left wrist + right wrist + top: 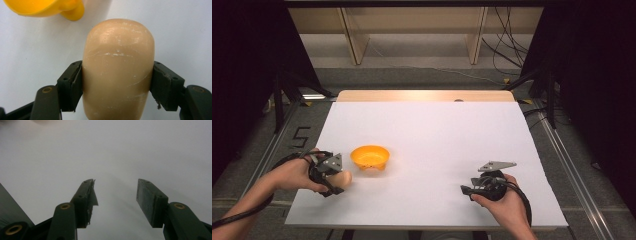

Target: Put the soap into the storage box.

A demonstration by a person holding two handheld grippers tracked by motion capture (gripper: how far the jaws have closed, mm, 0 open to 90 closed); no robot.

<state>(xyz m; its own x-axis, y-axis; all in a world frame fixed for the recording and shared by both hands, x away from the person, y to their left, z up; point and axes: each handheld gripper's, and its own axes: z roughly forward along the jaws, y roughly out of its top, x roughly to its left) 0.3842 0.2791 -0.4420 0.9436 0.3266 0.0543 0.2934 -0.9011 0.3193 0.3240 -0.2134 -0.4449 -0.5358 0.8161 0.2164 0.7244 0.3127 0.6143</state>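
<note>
White table [437, 130], one orange bowl [370, 156], one tan rounded block [118, 67] clamped in left gripper [117, 85]

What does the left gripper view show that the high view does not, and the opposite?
Left gripper view alone: both pads pressing the sides of the tan rounded object, and its scratched surface. High view alone: the right claw open over the white table, both hands, the floor and cables. Both share: the tan object in the left claw and the orange bowl nearby.
</note>
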